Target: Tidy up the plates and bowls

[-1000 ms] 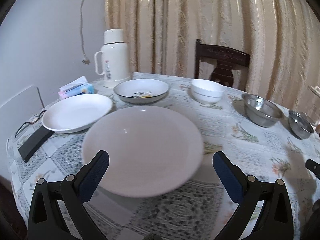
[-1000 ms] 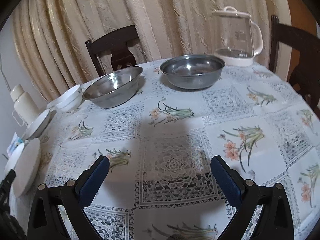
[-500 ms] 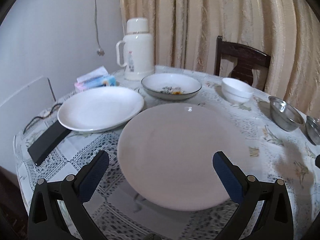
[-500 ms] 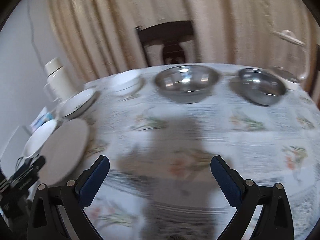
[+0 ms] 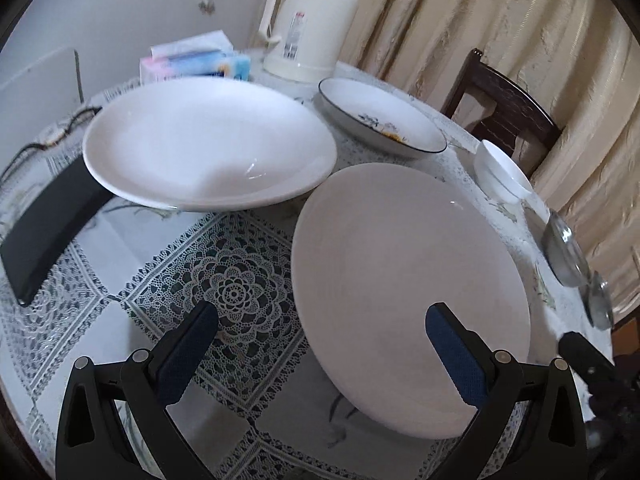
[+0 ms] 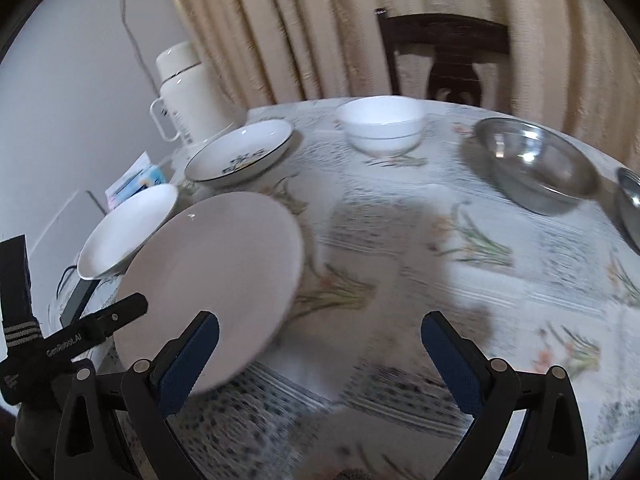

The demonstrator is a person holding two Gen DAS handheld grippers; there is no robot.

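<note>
The round desk (image 6: 460, 280) carries everything, under a lace-and-flower cloth (image 5: 232, 292). Biggest of the dishes is the pale pink plate (image 5: 404, 280), which lies at the near left part of the desk, just beside the white deep plate (image 5: 204, 148); whether their rims touch cannot be told. Behind those two sits the dark-rimmed plate with a flower print (image 5: 380, 120), then the cream thermos (image 5: 312, 20) at the far edge by the curtain. The larger steel bowl (image 6: 536, 164) stands to the right, with a second steel bowl (image 6: 630, 204) cut off at the frame edge beside it. The white bowl (image 6: 380, 128) rests near the far chair (image 6: 444, 52). A flat black case (image 5: 48, 220) lies left of the white deep plate, and a tissue pack (image 5: 196, 60) sits next to the thermos.

The left tongs (image 5: 320, 344) are spread wide, empty, with one pad over the pink plate's near rim. The right tongs (image 6: 320, 348) are likewise wide and hold nothing, above the cloth to the right of the pink plate.
</note>
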